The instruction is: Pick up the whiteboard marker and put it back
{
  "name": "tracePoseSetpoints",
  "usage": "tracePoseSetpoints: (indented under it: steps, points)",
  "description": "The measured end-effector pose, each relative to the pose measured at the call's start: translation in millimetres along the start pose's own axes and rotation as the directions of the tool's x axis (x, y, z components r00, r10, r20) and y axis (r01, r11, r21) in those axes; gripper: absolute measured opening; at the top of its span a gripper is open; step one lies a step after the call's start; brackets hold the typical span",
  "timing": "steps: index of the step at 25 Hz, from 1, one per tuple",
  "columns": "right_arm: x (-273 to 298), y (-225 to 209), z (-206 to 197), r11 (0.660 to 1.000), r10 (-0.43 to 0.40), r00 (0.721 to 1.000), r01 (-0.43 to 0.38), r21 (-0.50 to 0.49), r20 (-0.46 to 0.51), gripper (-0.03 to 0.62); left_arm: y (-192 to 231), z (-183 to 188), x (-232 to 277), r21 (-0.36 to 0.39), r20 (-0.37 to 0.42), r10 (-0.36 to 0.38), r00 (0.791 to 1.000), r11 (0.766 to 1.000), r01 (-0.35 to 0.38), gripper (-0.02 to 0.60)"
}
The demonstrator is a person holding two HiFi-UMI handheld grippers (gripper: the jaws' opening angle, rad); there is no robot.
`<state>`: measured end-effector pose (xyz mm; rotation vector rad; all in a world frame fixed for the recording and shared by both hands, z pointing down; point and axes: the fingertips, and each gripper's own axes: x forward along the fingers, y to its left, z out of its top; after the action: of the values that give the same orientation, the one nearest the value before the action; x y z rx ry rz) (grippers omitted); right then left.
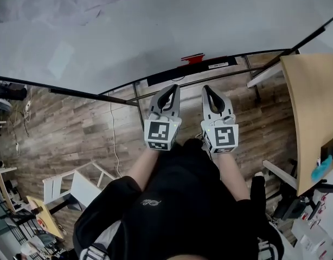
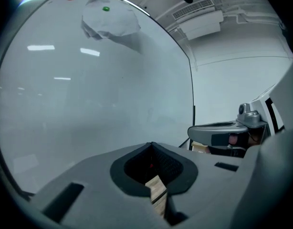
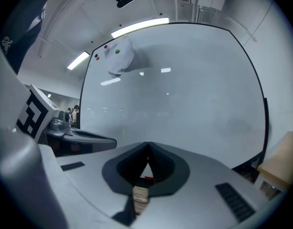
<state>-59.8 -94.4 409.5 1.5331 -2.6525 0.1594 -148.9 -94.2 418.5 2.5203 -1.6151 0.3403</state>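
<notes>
head view: looking steeply down; whiteboard [image 1: 155,31] at 12 o'clock
gripper views: both facing same whiteboard, closer in

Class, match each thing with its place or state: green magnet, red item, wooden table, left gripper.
Things: 1 green magnet; 2 red item; 3 wooden table; 4 left gripper.
Places or states: A jaws shut, empty; B at the whiteboard's bottom edge; C beside the whiteboard, at the right; D pinning paper to the whiteboard.
Pairs: 1-D; 2-B; 3-C; 4-A.
</notes>
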Motion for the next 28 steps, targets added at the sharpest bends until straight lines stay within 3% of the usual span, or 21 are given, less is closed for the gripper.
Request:
tracePoseSetpoints:
  steps: [11, 17, 20, 24, 28]
  points:
    - [-19.9, 62.8, 16.8, 0.992, -0.093, 0.995, 0.095, -0.083, 0.022, 0.002, 30.6, 10.4, -62.6, -0.016, 0.099, -0.048, 0.994, 0.999, 0.05, 0.006]
    - [-56.2, 69.0, 14.2, 0.981, -0.178, 0.984, 0.178, -0.079, 0.015, 0.002, 18.8, 7.3, -80.3, -0.022, 0.132, -0.111, 0.985, 0.993, 0.115, 0.006]
    - [-73.4, 65.2, 26.2, 0.974, -0.199, 0.979, 0.203, -0.103, 0.047, 0.002, 10.7, 7.1, -88.0, -0.034, 0.14, -0.1, 0.985, 0.994, 0.105, 0.006]
    - [-90.0, 62.8, 37.0, 0.98, -0.172, 0.982, 0.178, -0.091, 0.077, 0.002, 4.9, 23.7, -105.9, -0.017, 0.162, -0.039, 0.986, 0.999, 0.043, 0.006]
    - [-99.5, 55.6, 49.7, 0.984, -0.146, 0.986, 0.153, -0.089, 0.086, 0.002, -9.4, 42.8, -114.5, -0.051, 0.189, -0.014, 0.982, 0.998, 0.024, 0.006]
